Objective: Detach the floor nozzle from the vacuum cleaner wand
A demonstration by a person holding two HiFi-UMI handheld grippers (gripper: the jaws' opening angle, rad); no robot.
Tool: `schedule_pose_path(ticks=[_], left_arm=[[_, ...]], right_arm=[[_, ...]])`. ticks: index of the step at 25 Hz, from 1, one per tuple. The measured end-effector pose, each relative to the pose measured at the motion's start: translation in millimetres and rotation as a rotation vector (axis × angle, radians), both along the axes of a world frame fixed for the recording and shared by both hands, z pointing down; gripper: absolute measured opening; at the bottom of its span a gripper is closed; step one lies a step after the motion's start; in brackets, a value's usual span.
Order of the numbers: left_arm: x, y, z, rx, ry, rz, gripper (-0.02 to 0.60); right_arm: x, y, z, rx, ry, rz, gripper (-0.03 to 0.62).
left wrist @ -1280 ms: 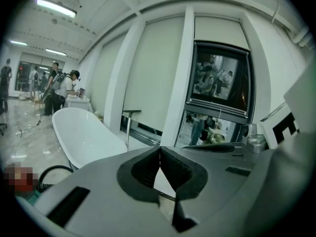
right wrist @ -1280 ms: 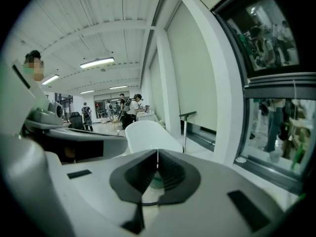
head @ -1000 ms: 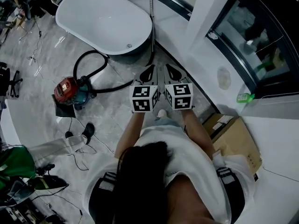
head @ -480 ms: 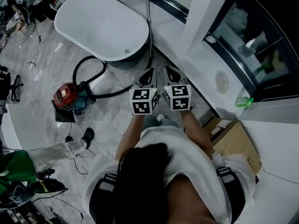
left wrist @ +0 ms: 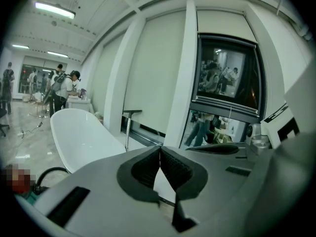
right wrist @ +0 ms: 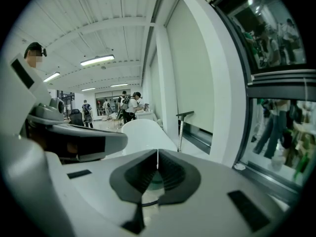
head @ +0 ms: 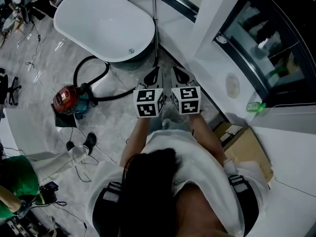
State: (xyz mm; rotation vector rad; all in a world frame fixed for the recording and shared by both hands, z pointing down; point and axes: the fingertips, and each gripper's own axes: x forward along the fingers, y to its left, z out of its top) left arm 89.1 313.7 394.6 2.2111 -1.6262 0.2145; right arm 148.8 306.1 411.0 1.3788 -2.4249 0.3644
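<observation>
Both tongs are pressed together and empty: the left tongs (head: pixel 152 76) and right tongs (head: pixel 181 75) sit side by side at frame centre, well short of the wand (head: pixel 155 28), which stands upright against the bathtub (head: pixel 98 19) at upper centre. The flat head on its top looks like the floor nozzle (left wrist: pixel 132 112). Tugging that one-handed could topple the unbraced wand or drag the hose (head: pixel 88 68)

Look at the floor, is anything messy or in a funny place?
A bit messy, but nothing looks broken. The red vacuum cleaner sits on the floor left of the bathtub, with its black hose curled in a loop. Thin loose cables trail across the tiles nearby. The wand stands upright at the tub's edge.
</observation>
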Motion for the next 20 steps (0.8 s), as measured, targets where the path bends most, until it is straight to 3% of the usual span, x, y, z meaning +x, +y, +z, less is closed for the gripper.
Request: schedule_pose_path(ticks=[20], left_arm=[[-12.0, -49.0, 13.0, -0.012, 0.009, 0.010, 0.005]], right_arm=[[-10.9, -50.9, 11.9, -0.020, 0.034, 0.004, 0.017]])
